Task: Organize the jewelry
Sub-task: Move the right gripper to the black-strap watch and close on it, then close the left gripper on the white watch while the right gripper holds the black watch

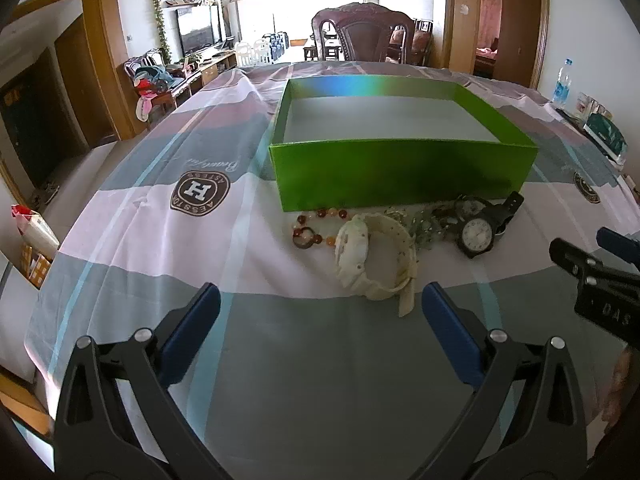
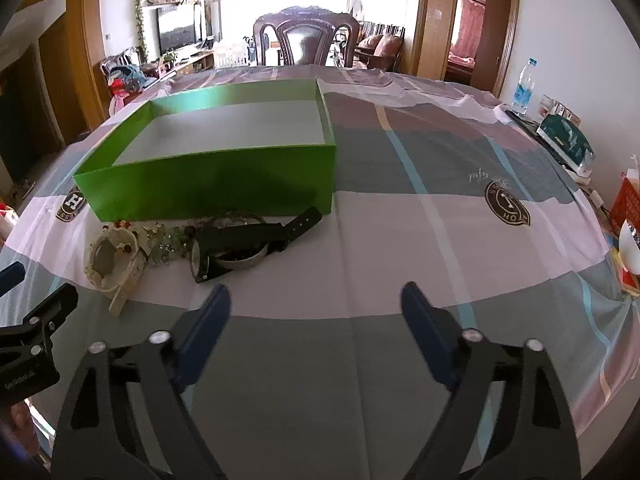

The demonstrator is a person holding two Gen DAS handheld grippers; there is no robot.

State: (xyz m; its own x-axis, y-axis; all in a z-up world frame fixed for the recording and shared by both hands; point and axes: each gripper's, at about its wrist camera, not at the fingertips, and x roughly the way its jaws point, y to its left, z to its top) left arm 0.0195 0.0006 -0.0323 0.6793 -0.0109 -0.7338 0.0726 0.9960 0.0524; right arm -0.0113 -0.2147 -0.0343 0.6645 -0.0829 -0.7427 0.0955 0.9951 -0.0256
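A green open-top box (image 1: 400, 176) stands on the checked tablecloth, and its grey floor is bare. Just in front of it lies a row of jewelry: a red-brown bead bracelet (image 1: 316, 228), a cream watch (image 1: 372, 256), a pale green bead string (image 1: 432, 224) and a black watch (image 1: 478, 232). My left gripper (image 1: 320, 308) is open over the cloth, just short of the cream watch, with nothing between its fingers. My right gripper (image 2: 316, 296) is open too, to the right of the black watch (image 2: 240, 240). The cream watch (image 2: 114, 256) lies at its left.
A dark wooden chair (image 2: 306, 40) stands behind the table's far edge. At the right edge are a water bottle (image 2: 524, 84), a green tissue pack (image 2: 568, 140) and a red basket (image 2: 626, 204). Bare cloth stretches right of the green box (image 2: 208, 188).
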